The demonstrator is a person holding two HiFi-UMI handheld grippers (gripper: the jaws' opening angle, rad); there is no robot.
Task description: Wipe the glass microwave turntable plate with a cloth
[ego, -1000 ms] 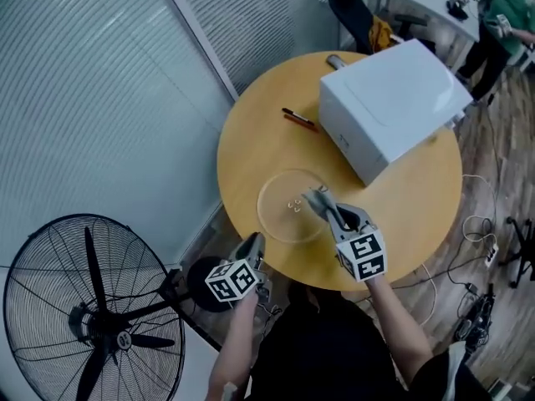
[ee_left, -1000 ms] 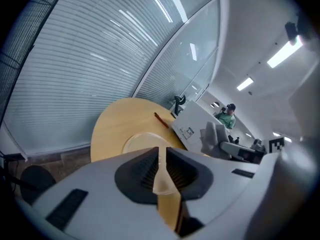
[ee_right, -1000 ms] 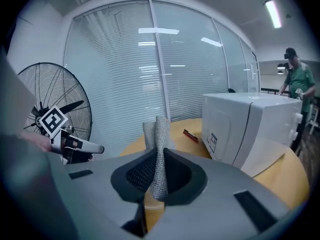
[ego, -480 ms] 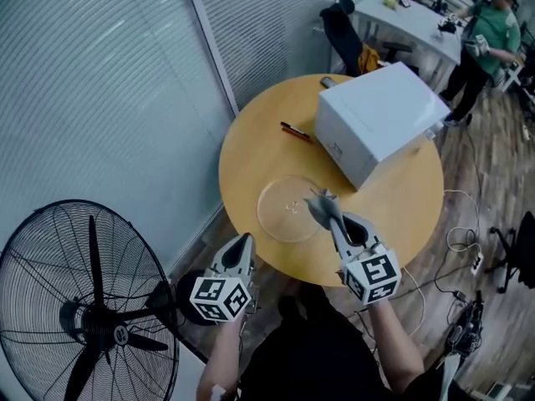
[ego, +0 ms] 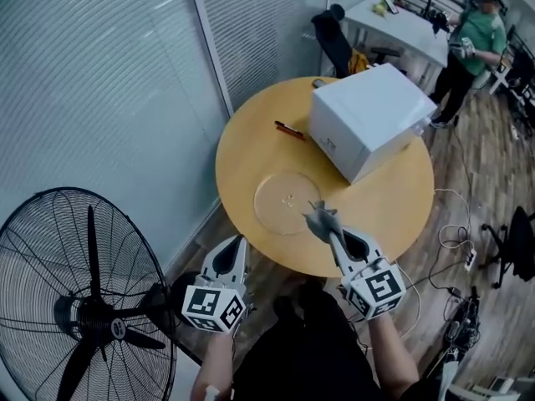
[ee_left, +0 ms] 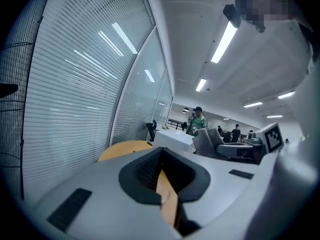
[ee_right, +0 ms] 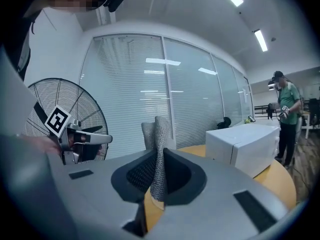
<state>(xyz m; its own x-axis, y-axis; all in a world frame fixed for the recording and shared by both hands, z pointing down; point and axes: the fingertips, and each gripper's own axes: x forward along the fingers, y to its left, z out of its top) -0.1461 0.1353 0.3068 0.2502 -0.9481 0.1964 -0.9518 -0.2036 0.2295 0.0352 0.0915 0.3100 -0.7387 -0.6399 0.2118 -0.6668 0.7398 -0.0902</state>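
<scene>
The clear glass turntable plate (ego: 284, 200) lies flat on the round wooden table (ego: 393, 199), near its front edge. My right gripper (ego: 328, 229) is shut on a grey cloth (ego: 318, 218), which hangs at the plate's near right rim; I cannot tell if it touches the glass. In the right gripper view the cloth (ee_right: 159, 134) stands pinched upright between the jaws of the right gripper (ee_right: 157, 159). My left gripper (ego: 237, 242) is held off the table's near left edge, away from the plate. Its jaws are shut on nothing in the left gripper view (ee_left: 161, 156).
A white microwave (ego: 368, 117) sits at the table's back right, and a pen (ego: 288, 129) lies left of it. A large black pedestal fan (ego: 79, 303) stands on the floor at the left by the blinds. A person (ego: 468, 36) stands by a far desk.
Both grippers have drawn back toward me. The cloth has moved from over the plate's right part to its near rim. The left gripper has dropped further below the table edge.
</scene>
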